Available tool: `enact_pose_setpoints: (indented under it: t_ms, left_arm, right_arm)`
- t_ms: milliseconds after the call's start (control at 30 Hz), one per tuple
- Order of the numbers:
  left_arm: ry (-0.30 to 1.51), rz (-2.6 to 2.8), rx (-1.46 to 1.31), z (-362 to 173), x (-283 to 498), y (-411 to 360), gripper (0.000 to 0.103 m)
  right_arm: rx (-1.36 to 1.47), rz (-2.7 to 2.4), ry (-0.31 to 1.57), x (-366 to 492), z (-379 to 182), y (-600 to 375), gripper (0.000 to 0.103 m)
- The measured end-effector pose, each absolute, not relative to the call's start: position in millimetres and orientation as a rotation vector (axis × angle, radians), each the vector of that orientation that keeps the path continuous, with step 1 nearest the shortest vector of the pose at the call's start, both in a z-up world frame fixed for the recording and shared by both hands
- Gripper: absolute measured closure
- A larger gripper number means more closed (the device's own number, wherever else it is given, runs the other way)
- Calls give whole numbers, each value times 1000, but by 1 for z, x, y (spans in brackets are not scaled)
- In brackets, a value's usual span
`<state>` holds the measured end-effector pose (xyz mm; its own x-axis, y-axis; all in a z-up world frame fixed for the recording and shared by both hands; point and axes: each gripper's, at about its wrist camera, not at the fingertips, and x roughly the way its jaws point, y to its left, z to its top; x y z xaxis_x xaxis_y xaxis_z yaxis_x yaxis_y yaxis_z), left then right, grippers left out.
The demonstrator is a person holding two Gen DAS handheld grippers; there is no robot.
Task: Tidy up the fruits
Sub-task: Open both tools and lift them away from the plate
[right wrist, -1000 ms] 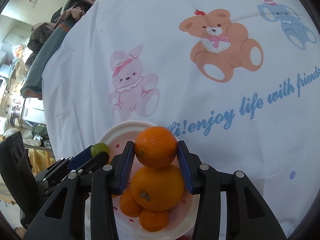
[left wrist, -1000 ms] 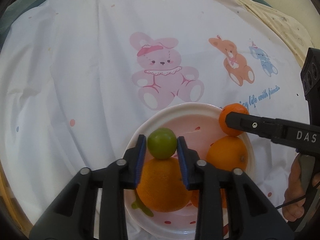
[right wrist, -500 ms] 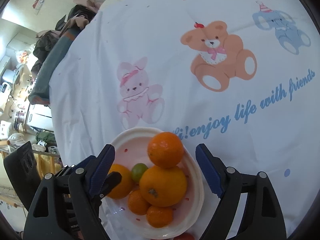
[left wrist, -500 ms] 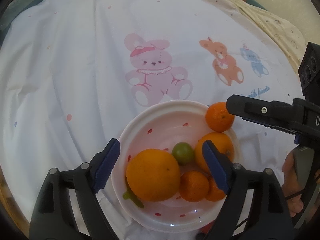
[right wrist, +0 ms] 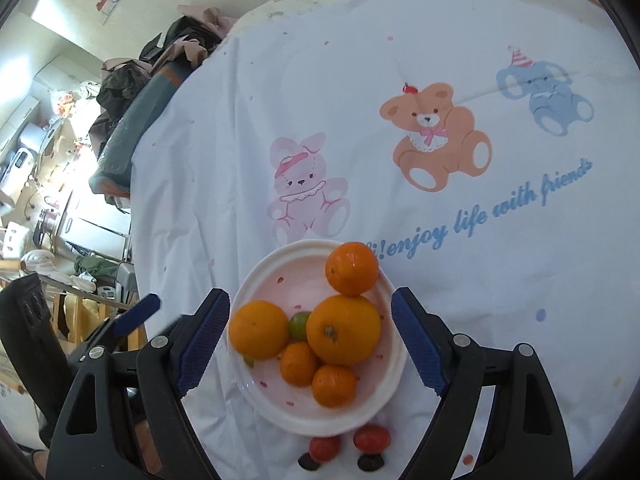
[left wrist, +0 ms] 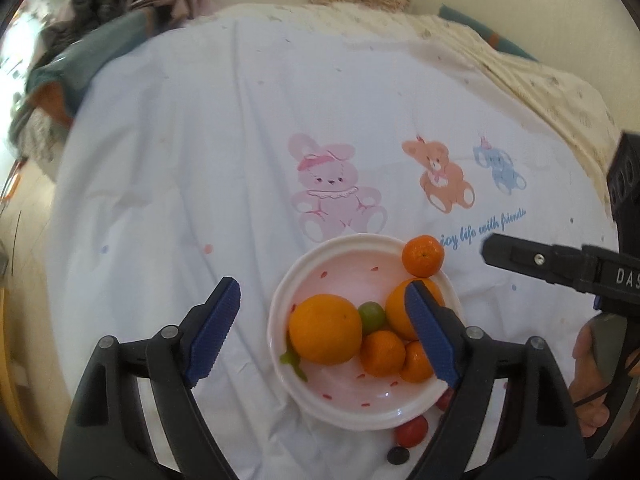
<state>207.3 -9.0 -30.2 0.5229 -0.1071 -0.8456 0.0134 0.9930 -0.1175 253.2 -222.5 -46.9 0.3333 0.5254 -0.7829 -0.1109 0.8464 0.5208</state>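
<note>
A white bowl [left wrist: 340, 264] [right wrist: 276, 276] sits on a cartoon-print cloth. It holds two big oranges [left wrist: 325, 330] [right wrist: 343, 330], a small green fruit [left wrist: 370, 313] [right wrist: 299, 325] between them and small mandarins [left wrist: 382, 353] [right wrist: 334, 385]. One mandarin [left wrist: 423, 256] [right wrist: 352, 268] rests on the far rim. My left gripper [left wrist: 320, 336] is open and empty above the bowl. My right gripper [right wrist: 310, 344] is open and empty above the bowl; it shows at the right of the left wrist view [left wrist: 560, 264].
Two small red tomatoes [right wrist: 372, 439] [left wrist: 412, 431] and dark round bits [right wrist: 370, 461] lie on the cloth just in front of the bowl. A pile of clothes [right wrist: 160, 64] lies at the bed's far left. Room furniture [right wrist: 48, 200] is at the left.
Both grippers opened, letting go of the green fruit and the mandarin into the bowl, then drew back and up from the bowl.
</note>
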Motion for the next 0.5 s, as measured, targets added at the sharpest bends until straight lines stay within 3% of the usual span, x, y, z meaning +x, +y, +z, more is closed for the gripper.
enact_pose_setpoints:
  t_ms: [500]
  left_arm:
    - [1011,-64,-108,-10,131,-21,21]
  right_arm:
    - [420,344,1170,166,-35,-266,18]
